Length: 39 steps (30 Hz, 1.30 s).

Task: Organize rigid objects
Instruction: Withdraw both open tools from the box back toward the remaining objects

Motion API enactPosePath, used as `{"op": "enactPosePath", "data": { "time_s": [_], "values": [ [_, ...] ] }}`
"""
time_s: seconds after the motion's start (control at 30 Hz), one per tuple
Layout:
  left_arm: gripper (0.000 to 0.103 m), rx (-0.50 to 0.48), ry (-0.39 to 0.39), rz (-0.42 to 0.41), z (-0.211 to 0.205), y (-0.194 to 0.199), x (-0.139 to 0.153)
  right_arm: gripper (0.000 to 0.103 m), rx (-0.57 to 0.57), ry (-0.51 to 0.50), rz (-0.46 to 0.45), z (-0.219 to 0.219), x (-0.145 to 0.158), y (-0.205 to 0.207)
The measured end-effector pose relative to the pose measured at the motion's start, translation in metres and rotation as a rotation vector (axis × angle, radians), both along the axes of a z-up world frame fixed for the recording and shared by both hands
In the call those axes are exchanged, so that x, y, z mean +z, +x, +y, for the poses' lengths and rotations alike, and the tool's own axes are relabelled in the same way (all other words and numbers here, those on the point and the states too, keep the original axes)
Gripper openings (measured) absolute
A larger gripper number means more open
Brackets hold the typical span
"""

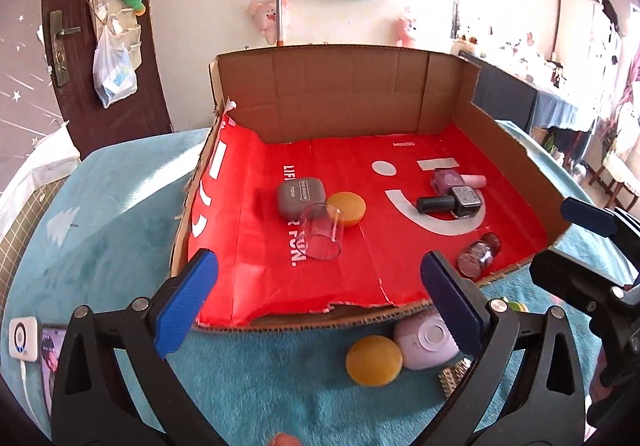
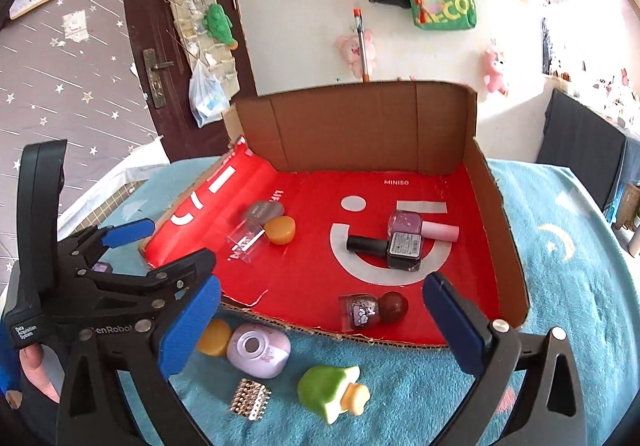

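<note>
A cardboard box (image 1: 344,98) with a red floor (image 2: 312,270) holds a grey case (image 1: 300,198), an orange disc (image 1: 347,208), a clear cup (image 1: 322,232) on its side, pink (image 2: 408,224), black (image 2: 400,248) and glitter (image 2: 368,310) nail polish bottles. On the blue cloth in front lie an orange disc (image 1: 374,360), a lilac case (image 2: 259,352), a studded piece (image 2: 250,400) and a green figure (image 2: 334,392). My left gripper (image 1: 320,306) is open and empty above the box's front edge. My right gripper (image 2: 320,330) is open and empty over the loose items.
The blue cloth (image 1: 120,206) covers the table around the box. A white device (image 1: 24,338) and a phone lie at the left edge. A door (image 2: 176,26) and a wall with bags and plush toys stand behind.
</note>
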State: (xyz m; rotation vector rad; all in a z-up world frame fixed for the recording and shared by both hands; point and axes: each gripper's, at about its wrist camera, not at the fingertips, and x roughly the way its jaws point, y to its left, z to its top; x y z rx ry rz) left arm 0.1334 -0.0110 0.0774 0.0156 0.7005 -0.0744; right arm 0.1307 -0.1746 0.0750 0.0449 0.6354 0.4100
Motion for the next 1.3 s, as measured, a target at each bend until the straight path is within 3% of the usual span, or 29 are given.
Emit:
{"op": "enactPosePath", "data": {
  "time_s": [0.37,0.6,1.07,1.3],
  "values": [
    [0.103,0.023,-0.039,-0.042,0.003,-0.041,0.005,0.103,-0.008,0.038,-0.064,-0.006,0.005,-0.038],
    [0.103,0.094,0.059,-0.076,-0.003,-0.06,-0.003,0.103,-0.017,0.0,-0.112,-0.007,0.002,-0.064],
    [0.103,0.09,0.013,-0.03,-0.001,-0.08,-0.023,0.103,-0.074,-0.109,-0.237,-0.008,0.0,-0.11],
    [0.103,0.069,-0.012,0.014,-0.001,-0.084,-0.037,0.103,-0.11,-0.079,-0.186,-0.017,-0.014,-0.109]
  ]
}}
